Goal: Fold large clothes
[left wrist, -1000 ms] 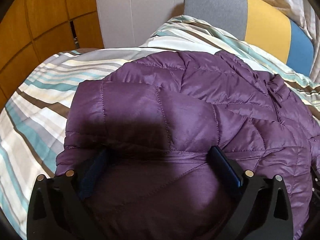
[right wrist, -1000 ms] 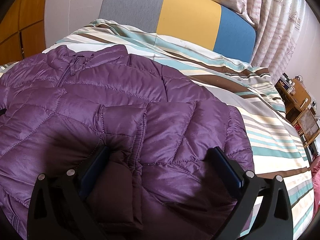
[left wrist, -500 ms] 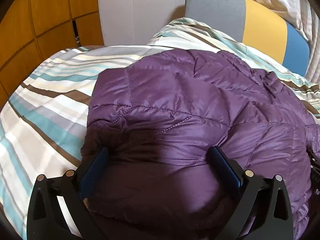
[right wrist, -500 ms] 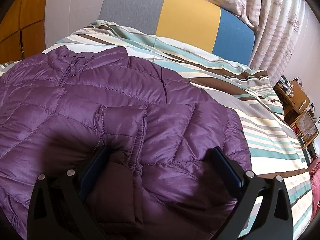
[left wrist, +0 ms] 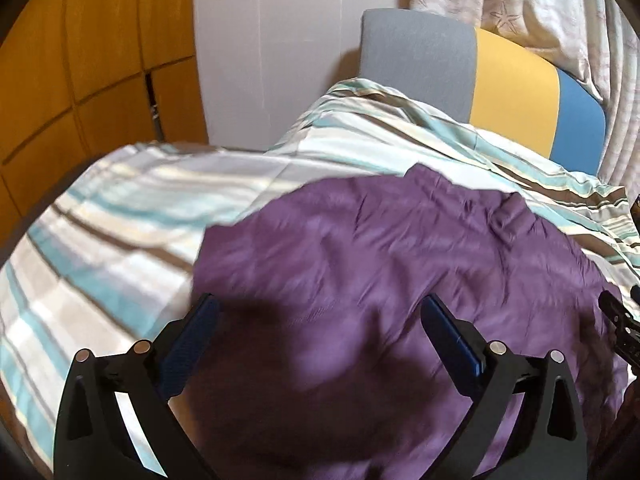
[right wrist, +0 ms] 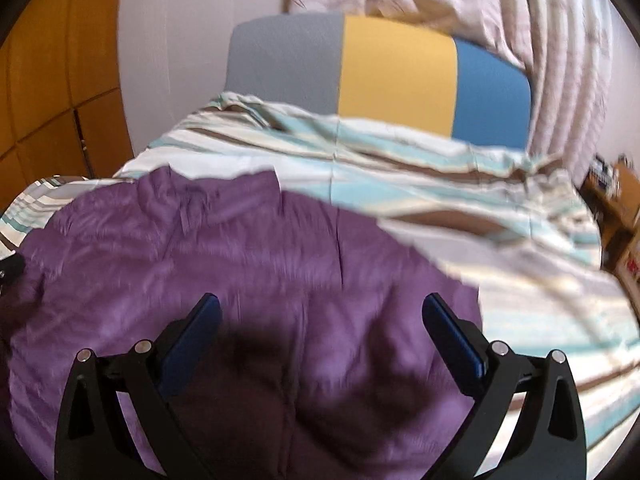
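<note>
A purple quilted puffer jacket (left wrist: 380, 264) lies spread on a striped bed, its collar toward the headboard; both views are motion-blurred. My left gripper (left wrist: 320, 312) hovers open above the jacket's left part, nothing between its blue-padded fingers (left wrist: 196, 332). In the right wrist view the same jacket (right wrist: 240, 264) fills the lower left, and my right gripper (right wrist: 320, 312) hangs open over its right side, also holding nothing. The right gripper's black body shows at the right edge of the left wrist view (left wrist: 624, 332).
The striped bedsheet (left wrist: 120, 232) in teal, brown and white covers the bed. A grey, yellow and blue headboard (right wrist: 396, 76) stands at the far end. Wooden cabinet doors (left wrist: 80, 60) line the left, curtains (right wrist: 560, 60) hang on the right, with a cluttered wooden shelf (right wrist: 616, 200) beside the bed.
Both grippers have lifted and pulled back from the jacket, so more bed and headboard show. The folded-in sleeves seen earlier are now blurred. Both stay open.
</note>
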A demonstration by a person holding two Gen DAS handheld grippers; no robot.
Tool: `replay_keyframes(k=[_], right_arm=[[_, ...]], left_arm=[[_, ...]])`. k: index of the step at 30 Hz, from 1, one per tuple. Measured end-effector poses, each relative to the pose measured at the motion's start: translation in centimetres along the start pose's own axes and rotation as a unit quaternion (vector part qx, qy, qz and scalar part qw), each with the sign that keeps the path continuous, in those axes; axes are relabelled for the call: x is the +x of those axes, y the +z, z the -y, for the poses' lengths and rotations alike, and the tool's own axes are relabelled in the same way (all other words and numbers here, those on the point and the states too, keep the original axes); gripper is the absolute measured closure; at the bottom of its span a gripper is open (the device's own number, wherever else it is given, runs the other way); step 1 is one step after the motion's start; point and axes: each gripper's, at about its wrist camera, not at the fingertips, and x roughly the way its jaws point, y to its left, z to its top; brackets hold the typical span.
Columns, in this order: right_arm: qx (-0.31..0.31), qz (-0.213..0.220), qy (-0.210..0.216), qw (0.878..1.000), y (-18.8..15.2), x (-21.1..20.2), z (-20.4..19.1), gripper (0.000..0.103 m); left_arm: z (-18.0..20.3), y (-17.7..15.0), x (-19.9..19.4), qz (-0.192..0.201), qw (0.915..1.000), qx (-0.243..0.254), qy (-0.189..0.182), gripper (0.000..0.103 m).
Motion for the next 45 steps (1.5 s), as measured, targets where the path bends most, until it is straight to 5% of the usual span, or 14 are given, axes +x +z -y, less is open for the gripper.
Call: replay_keyframes(k=[6, 12, 15, 16, 18, 20, 22, 27, 32, 39, 45], right_arm=[[-0.014, -0.051, -0.030, 0.998, 4.3, 5.5, 0.4, 0.015], [0.020, -0.111, -0.038, 0.993, 5.2, 11.8, 3.9, 0.015], [0.034, -0.138, -0.009, 0.990, 4.4, 14.1, 5.0, 0.018], [0.045, -0.140, 0.000, 0.989, 4.1, 14.4, 5.3, 0.024], [0.050, -0.129, 0.014, 0.990, 3.7, 13.9, 5.1, 0.064], [0.011, -0.109, -0.002, 0.994, 3.6, 12.6, 3.6, 0.081], [-0.010, -0.086, -0.035, 0.996, 2.8, 11.6, 2.8, 0.082], [0.033, -0.090, -0.027, 0.995, 2.3, 12.4, 4.3, 0.069], [-0.005, -0.079, -0.078, 0.994, 2.3, 12.2, 2.7, 0.061], [-0.007, -0.075, -0.084, 0.994, 2.2, 12.3, 2.7, 0.059], [0.000, -0.072, -0.089, 0.993, 2.1, 12.3, 2.9, 0.047]], left_arm=[[2.2, 3.1, 4.2, -0.021, 0.9994, 0.019, 0.018, 0.003], [3.6, -0.2, 8.1, -0.030, 0.9973, 0.045, 0.050, 0.003], [3.6, -0.3, 8.3, -0.033, 0.9970, 0.045, 0.053, 0.003], [3.6, -0.3, 8.4, -0.034, 0.9970, 0.044, 0.053, 0.003], [3.6, -0.3, 8.4, -0.034, 0.9970, 0.044, 0.053, 0.003], [3.6, -0.3, 8.3, -0.033, 0.9970, 0.045, 0.054, 0.003], [3.8, -0.3, 8.4, -0.033, 0.9966, 0.050, 0.056, 0.003], [4.2, 0.3, 8.7, -0.053, 0.9944, 0.066, 0.064, 0.003], [3.6, 4.0, 8.1, -0.060, 0.9960, 0.043, 0.050, 0.003], [3.2, 7.4, 14.1, -0.079, 0.9925, 0.038, 0.085, 0.006], [0.4, 6.3, 15.7, -0.060, 0.9937, -0.041, 0.085, 0.006]])
